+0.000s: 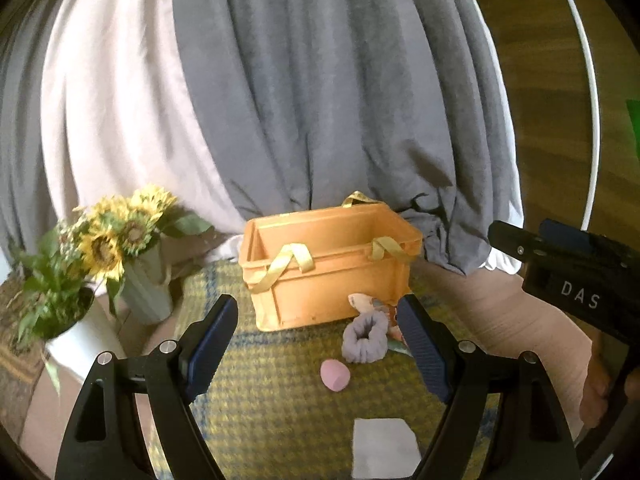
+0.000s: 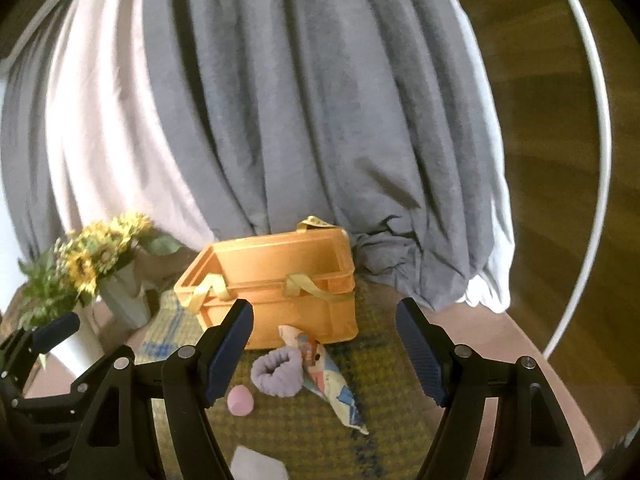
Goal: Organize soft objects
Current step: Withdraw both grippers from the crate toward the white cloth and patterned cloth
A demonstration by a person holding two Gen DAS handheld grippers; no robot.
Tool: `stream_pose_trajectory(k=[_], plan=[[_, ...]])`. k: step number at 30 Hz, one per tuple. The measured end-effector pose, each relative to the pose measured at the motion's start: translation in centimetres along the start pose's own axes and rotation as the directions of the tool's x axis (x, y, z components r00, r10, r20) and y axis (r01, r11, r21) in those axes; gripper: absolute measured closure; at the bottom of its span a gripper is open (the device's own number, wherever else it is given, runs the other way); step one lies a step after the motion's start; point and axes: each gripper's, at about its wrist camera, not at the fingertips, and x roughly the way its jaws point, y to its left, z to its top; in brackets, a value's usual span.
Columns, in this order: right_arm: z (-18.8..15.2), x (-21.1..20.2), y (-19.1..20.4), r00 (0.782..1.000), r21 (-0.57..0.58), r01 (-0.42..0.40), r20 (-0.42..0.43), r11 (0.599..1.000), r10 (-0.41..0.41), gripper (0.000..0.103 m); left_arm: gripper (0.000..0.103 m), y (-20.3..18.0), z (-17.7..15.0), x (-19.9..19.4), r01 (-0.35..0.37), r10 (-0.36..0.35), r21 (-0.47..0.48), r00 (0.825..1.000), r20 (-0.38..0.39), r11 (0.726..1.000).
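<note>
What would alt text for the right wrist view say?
Open right gripper jaws frame an orange plastic crate with yellow ribbon handles on a yellow checked mat. Before the crate lie a lilac scrunchie, a pink egg-shaped sponge and a patterned fabric pouch.

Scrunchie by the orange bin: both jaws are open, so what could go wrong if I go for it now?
1. The purple scrunchie touches the patterned pouch, so a wide grab may catch both.
2. The pink sponge lies close by and could get knocked away.
3. The orange bin stands right behind; overshooting might shove it.
</note>
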Motion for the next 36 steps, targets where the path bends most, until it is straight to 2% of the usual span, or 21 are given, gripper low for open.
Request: stream_pose_trajectory(k=[7,15,21,28,36], plan=[[-0.6,1.1,-2.1,0.992,-0.075,-0.120,-0.043,0.990,0.117,0.029,0.021,-3.1,-1.8,-0.8,-0.120,0.118,-0.050,0.993,-0.029,0.992],[-2.5,3.0,-4.3,0.962,-0.121,-0.259,-0.122,0.958,0.244,0.029,0.023,-6.2,-4.5,-0.9,-0.226,0.217,-0.085,0.970,-0.109,0.970],[-4.5,4.5,-5.1,0.933,-0.135,-0.332,-0.193,0.934,0.304,0.029,0.028,-7.7,-6.9,0.1,-0.262,0.236,-0.112,0.950,-0.204,0.958],[-6.9,6.2,-6.1,0.903,-0.132,-0.379,-0.269,0.916,0.335,0.029,0.031,-9.1,-9.3,1.7,-0.277,0.231,-0.140,0.933,-0.277,0.951],[-9.2,8.9,-6.3,0.887,-0.132,-0.381,-0.330,0.915,0.322,0.029,0.035,-9.7,-11.9,4.7,-0.286,0.227,-0.129,0.910,-0.346,0.950]])
